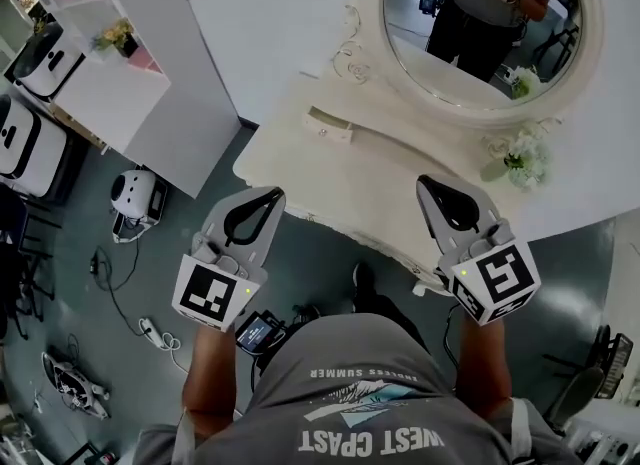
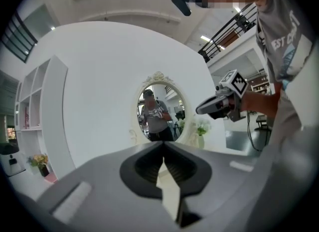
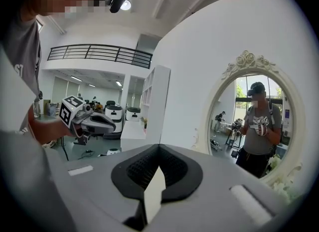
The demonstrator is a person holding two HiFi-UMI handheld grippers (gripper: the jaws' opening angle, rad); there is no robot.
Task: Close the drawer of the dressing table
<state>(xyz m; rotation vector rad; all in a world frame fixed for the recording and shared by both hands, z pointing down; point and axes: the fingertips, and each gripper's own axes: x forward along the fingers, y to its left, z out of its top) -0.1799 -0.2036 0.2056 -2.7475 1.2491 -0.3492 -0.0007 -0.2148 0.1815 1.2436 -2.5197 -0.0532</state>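
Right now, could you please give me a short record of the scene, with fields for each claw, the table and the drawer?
left claw: shut, empty, held near the table's front edge
right claw: shut, empty, held near the table's front edge
dressing table: cream top
mirror: oval, reflects the person
flowers: on the tabletop, below the mirror's right side
drawer: none can be made out from above

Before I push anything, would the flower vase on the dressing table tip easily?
Probably: the flower vase looks slim, with a wide bunch of blooms above, so top-heavy. It seems small beside the mirror, so likely light; a slight bump may move it.
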